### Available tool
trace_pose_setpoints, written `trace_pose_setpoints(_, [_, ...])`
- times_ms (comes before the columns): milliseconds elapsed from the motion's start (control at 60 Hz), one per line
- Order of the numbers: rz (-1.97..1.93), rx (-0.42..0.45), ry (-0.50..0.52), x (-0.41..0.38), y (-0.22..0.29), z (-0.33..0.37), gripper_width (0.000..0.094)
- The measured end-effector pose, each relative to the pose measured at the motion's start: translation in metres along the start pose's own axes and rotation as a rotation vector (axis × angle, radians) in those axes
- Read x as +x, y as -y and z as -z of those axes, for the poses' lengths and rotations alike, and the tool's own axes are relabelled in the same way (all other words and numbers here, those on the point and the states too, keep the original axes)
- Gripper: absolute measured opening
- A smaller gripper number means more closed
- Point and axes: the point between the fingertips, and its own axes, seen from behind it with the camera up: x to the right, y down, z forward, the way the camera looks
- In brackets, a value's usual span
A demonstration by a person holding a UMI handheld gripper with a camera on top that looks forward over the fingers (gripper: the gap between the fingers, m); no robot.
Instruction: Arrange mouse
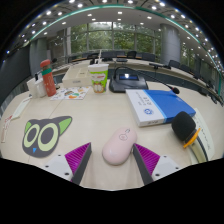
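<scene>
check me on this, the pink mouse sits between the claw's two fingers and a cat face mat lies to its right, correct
Not quite. The gripper view shows the pink mouse resting on the desk between the open claw's two fingers, but the cat face mat lies to its left, not its right. To the right of the mouse are a blue and white book and a black object.

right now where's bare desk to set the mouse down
The mouse sits between the open jaws. Bare desk lies just ahead of it, bordered by the cat mat and white box. Crowded farther back around the cup and laptop.
</scene>
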Motion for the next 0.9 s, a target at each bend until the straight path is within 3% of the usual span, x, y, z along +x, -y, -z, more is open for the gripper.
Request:
trace_pose_setpoints(200, [0.031,-0.002,0.000,-0.005,0.014,-0.019,0.0793])
trace_pose_setpoints(300, [0.026,0.003,-0.007,-0.005,0.018,-0.025,0.0639])
trace_pose_setpoints(350, [0.025,0.006,-0.016,-0.004,0.019,-0.026,0.0507])
trace_pose_setpoints(583, [0.046,-0.007,-0.057,-0.003,0.021,-0.025,0.0336])
trace_pose_setpoints(733, [0.034,-0.007,-0.094,-0.006,0.030,-0.013,0.0319])
trace_pose_setpoints(900, [0.002,0.102,-0.090,-0.051,0.090,0.034,0.0319])
